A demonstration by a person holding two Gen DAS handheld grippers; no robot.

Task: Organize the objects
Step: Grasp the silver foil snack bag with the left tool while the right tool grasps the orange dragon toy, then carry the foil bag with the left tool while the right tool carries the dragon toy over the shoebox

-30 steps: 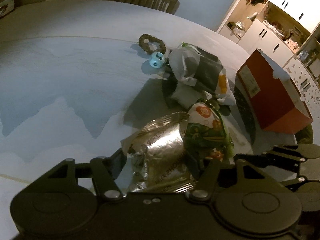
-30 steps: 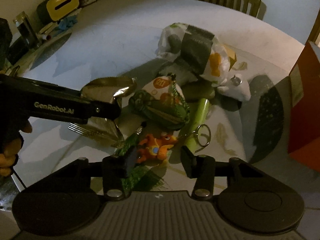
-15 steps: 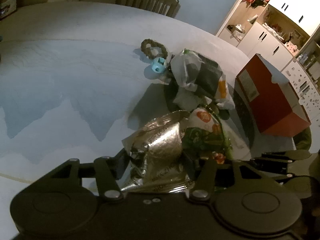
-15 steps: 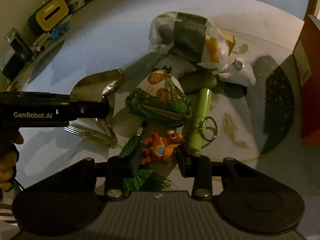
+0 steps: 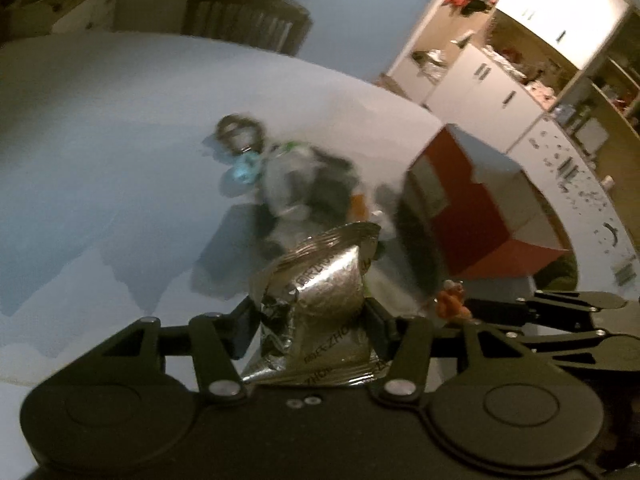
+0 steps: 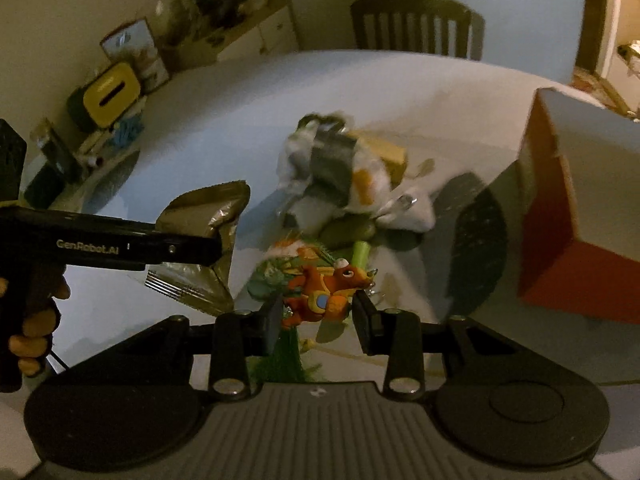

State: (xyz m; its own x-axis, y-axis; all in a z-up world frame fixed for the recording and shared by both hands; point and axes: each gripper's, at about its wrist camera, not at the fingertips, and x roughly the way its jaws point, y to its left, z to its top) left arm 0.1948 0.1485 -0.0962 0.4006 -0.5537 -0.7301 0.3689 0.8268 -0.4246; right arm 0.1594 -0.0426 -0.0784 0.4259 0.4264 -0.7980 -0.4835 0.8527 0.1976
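My left gripper [image 5: 310, 316] is clamped on the silver foil packet [image 5: 320, 300], held clear of the table [image 5: 100, 160]. To its right, my right gripper [image 6: 316, 312] pinches the orange toy figure [image 6: 324, 288] above the pile. The red box [image 6: 560, 240] stands open at far right.

Foil pouch [image 5: 320, 300] between left claw [image 5: 310, 320] fingers: crinkled, shiny metallic film. Orange figure [image 6: 324, 290] in right claw [image 6: 318, 312]: glossy, rubbery-looking plastic. Both claws matt black plastic, bright metal pivot screws. Box [image 6: 576, 216] right of right claw: matt red-and-white cardboard. Surface [image 5: 100, 128] ahead: smooth, pale, matt.
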